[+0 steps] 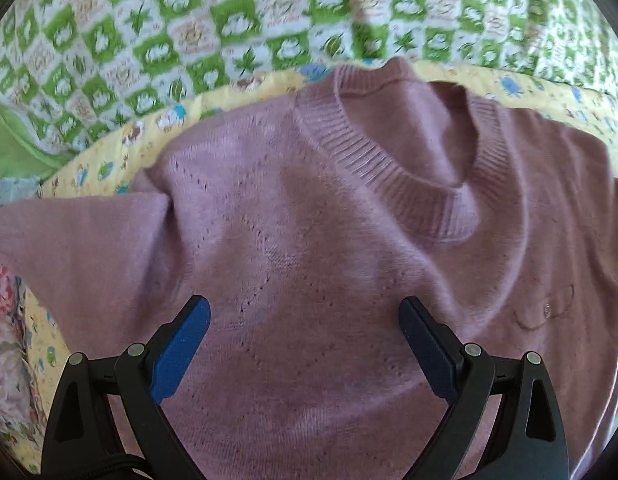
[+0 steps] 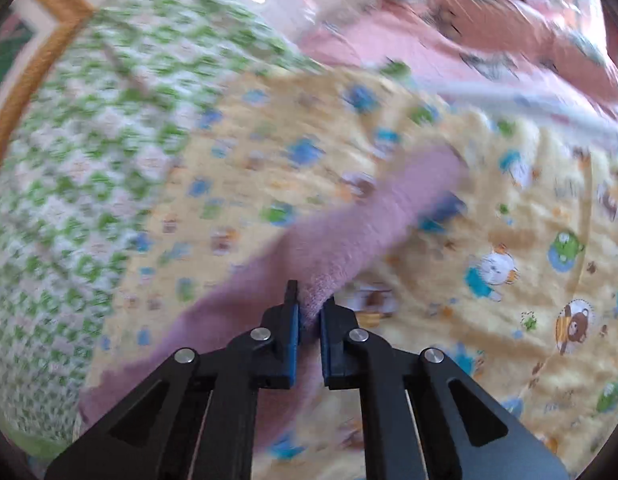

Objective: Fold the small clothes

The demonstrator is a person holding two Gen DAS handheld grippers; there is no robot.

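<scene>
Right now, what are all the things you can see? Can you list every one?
sweater: one, dusty pink knit, spread flat on the yellow blanket with its ribbed collar facing up; a long part of it is pinched in the right wrist view.
yellow blanket: one, yellow with little cartoon animals, lying under the sweater.
green quilt: one, green and white squares, beyond the yellow blanket.
pink cloth: one, pink, at the far top of the right wrist view, too blurred to tell more.
left gripper: one, black with blue pads, open above the sweater's chest.
right gripper: one, black with blue pads, shut on the sweater.
</scene>
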